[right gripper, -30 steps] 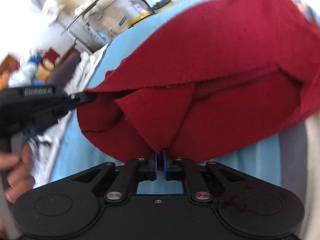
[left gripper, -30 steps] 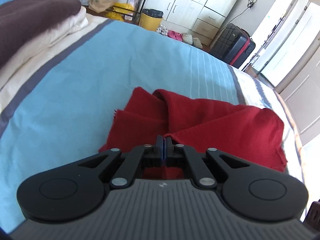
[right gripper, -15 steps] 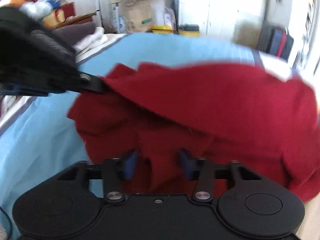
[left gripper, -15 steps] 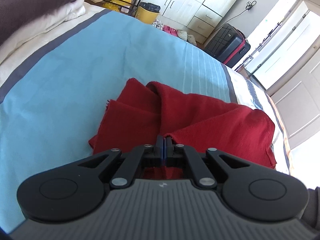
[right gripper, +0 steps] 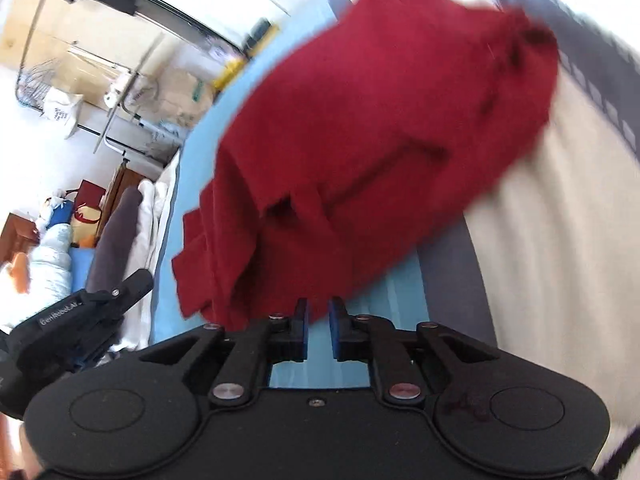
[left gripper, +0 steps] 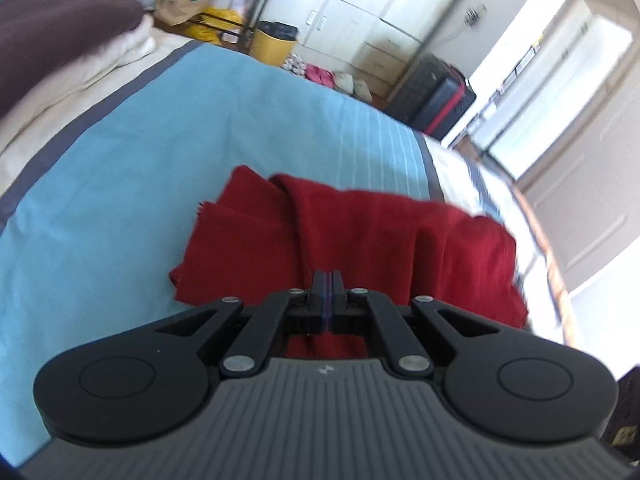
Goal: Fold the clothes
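A dark red garment (left gripper: pixel 360 236) lies folded in a bundle on the light blue bedspread (left gripper: pixel 120 184). My left gripper (left gripper: pixel 327 280) is shut just above the garment's near edge; whether cloth is pinched between the pads is not clear. In the right wrist view the garment (right gripper: pixel 380 140) fills the middle, blurred. My right gripper (right gripper: pixel 318 312) is slightly open and empty, just short of the garment's near edge, over the blue sheet (right gripper: pixel 384 300). The left gripper also shows in the right wrist view (right gripper: pixel 92 312), at the lower left.
Folded white and dark brown bedding (left gripper: pixel 60 40) is stacked at the far left of the bed. Past the bed stand a yellow bin (left gripper: pixel 274 40), a black suitcase (left gripper: pixel 436 96) and white cabinets (left gripper: pixel 360 12). The bed's white and grey border (right gripper: pixel 540 220) runs at the right.
My right gripper let go of the red garment, drew back and nearly closed its jaws. The garment settled flatter on the bed. My left gripper stayed shut at the near edge.
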